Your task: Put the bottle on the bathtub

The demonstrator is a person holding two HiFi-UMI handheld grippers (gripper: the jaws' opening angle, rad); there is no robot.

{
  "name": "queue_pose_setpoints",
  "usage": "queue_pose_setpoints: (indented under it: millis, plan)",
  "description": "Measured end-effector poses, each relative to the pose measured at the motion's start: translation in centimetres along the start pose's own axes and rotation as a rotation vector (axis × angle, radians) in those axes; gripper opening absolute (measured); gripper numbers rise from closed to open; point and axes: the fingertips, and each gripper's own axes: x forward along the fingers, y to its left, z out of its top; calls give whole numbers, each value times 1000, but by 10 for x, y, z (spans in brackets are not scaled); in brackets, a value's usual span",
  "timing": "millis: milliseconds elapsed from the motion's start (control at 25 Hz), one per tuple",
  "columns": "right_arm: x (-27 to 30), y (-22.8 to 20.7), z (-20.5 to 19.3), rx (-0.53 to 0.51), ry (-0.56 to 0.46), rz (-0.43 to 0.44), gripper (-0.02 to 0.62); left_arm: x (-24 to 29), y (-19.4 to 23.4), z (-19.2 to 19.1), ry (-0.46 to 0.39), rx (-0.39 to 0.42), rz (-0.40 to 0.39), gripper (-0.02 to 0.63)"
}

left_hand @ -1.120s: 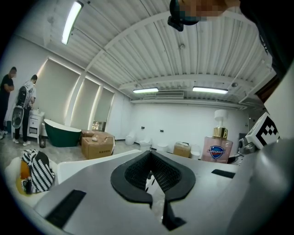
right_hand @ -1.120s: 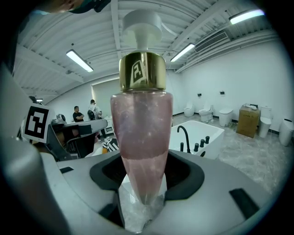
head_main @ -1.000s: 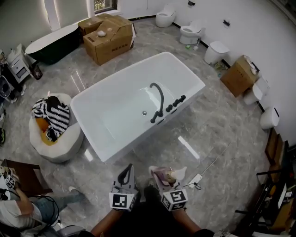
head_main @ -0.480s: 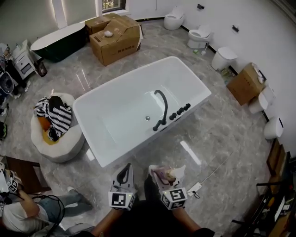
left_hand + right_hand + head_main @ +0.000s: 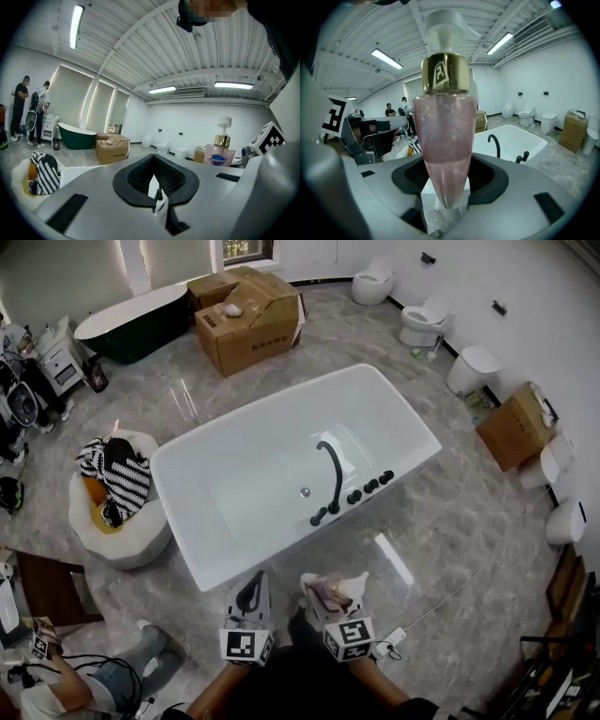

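Carrying the bottle (image 5: 443, 140) in your right gripper (image 5: 323, 598), you've got both jaws pressed onto the lower part of the pink body. The gold collar and white pump stand clear beyond the fingertips, and that low grip makes sense: the top stays free and the weight sits close to your hand. Down in the head view the bottle is out in front of you, above the grey floor (image 5: 450, 521). It's just short of the near side of the bathtub (image 5: 253, 479) and not touching it yet. Your left gripper (image 5: 251, 592) rides right beside the right one, its jaws drawn together to a bare sliver with nothing between them. It looks like a spare hand parked out of the way, since one gripper is enough for a load this light. Ahead, the tub's near edge carries the black faucet (image 5: 330, 470) and a row of black knobs (image 5: 370, 488). That broad ledge reads as the flattest landing spot, though the fittings crowd part of it. My read is you're in the approach, with the placing itself not begun. You'll want the base turned squarely down before you let go. The rim looks glossy, and a tall pump bottle could tip into the basin or off onto the floor.
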Motion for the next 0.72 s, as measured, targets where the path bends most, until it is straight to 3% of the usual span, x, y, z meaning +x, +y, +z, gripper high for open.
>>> queue_pose_setpoints:
  millis: [400,720]
  plan:
    - [49,-53,-2,-41,48,81,225,57,-12,-1,7,10,87,14]
    - [89,-76,-19,-50,106,90,225,82,2,-7,24,24,128,14]
